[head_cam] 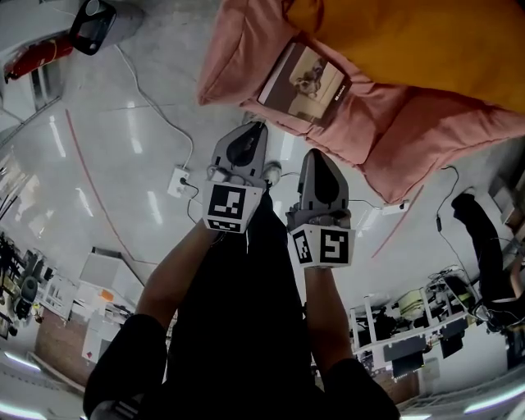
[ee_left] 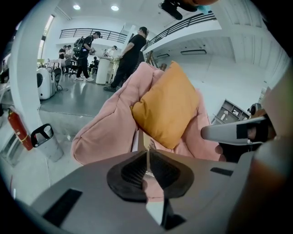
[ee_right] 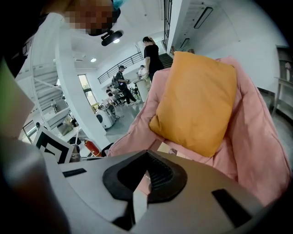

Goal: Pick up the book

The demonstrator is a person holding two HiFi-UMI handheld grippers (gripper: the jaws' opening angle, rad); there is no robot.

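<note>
You hold two tools side by side over a glossy pale floor (head_cam: pixel 123 164), your forearms reaching out from the bottom of the head view, and both point toward a large pink beanbag (head_cam: pixel 246 49). The left tool (head_cam: pixel 258 127) has its two dark ribbed pads pressed together, with nothing between them. The right tool (head_cam: pixel 316 156) is closed the same way and is also empty. The book (head_cam: pixel 305 79) lies flat on the near slope of the beanbag, cover up, just below an orange cushion (head_cam: pixel 426 41) that leans against the beanbag's upper part. The book is ahead of both tool tips and clearly apart from them; neither tool touches it. A white socket block (head_cam: pixel 179 180) with a trailing cable sits on the floor to the left of the left tool. Farther left are a red fire extinguisher (head_cam: pixel 33 56) and a black-rimmed bin (head_cam: pixel 92 25). People stand in the distance behind the beanbag.
</note>
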